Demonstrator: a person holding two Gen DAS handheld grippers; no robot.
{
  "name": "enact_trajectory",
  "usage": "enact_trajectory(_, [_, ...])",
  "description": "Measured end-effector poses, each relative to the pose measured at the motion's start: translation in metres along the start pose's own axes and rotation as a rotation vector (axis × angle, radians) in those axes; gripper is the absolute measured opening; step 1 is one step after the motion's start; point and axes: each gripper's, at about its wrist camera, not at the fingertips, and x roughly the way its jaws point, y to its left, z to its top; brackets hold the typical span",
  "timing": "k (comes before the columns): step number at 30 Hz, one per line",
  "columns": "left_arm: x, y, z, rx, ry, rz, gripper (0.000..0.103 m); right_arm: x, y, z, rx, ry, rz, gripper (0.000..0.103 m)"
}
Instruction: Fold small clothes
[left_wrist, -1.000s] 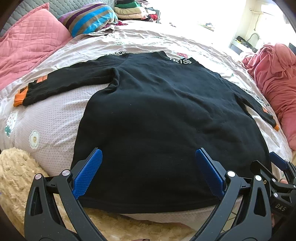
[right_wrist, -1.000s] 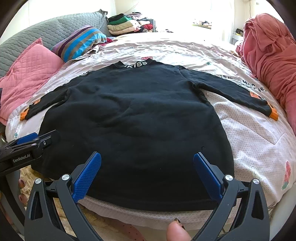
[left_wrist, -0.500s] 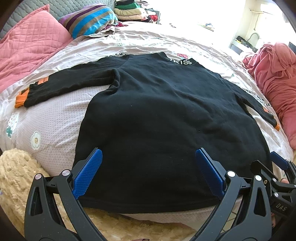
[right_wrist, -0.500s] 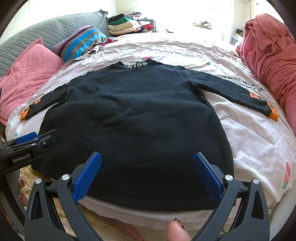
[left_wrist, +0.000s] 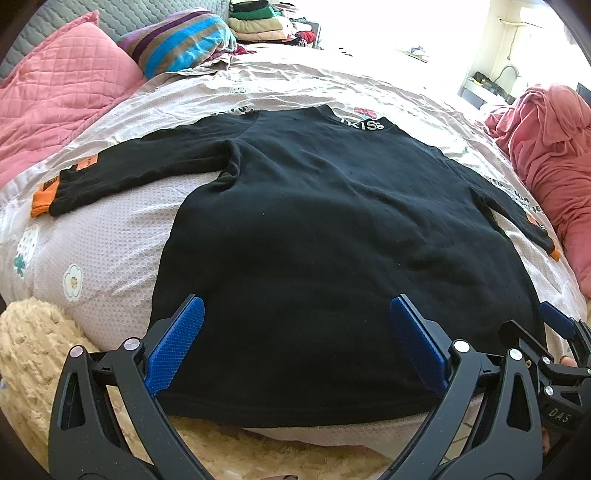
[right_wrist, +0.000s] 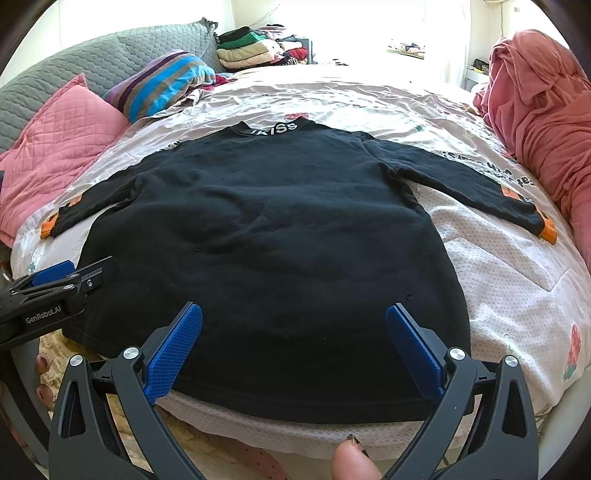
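A black long-sleeved top (left_wrist: 325, 229) with orange cuffs lies flat on the bed, sleeves spread out, collar at the far end; it also shows in the right wrist view (right_wrist: 266, 243). My left gripper (left_wrist: 295, 343) is open and empty, held just above the hem at its left part. My right gripper (right_wrist: 293, 343) is open and empty above the hem's right part. Each gripper shows at the edge of the other's view: the right one (left_wrist: 554, 332), the left one (right_wrist: 62, 280).
The bed sheet (right_wrist: 517, 280) is pale with flower prints. Pink pillow (left_wrist: 59, 92) and striped pillow (left_wrist: 181, 40) lie at the far left, a stack of folded clothes (right_wrist: 251, 48) behind. A pink blanket heap (right_wrist: 539, 110) lies on the right. A cream fluffy rug (left_wrist: 33, 350) lies below the bed edge.
The left wrist view has shifted slightly, the top sitting a little lower in frame. The right gripper has barely moved. Both grippers stay open.
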Motion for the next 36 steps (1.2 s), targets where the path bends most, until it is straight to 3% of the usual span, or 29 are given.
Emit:
enact_trajectory(19, [0.0, 0.006, 0.015, -0.032, -0.015, 0.013, 0.095, 0.004, 0.003, 0.011, -0.007, -0.018, 0.018, 0.099])
enact_trajectory(36, [0.004, 0.001, 0.044, -0.033, -0.027, 0.019, 0.095, 0.01, -0.001, 0.048, -0.007, -0.062, 0.022, 0.099])
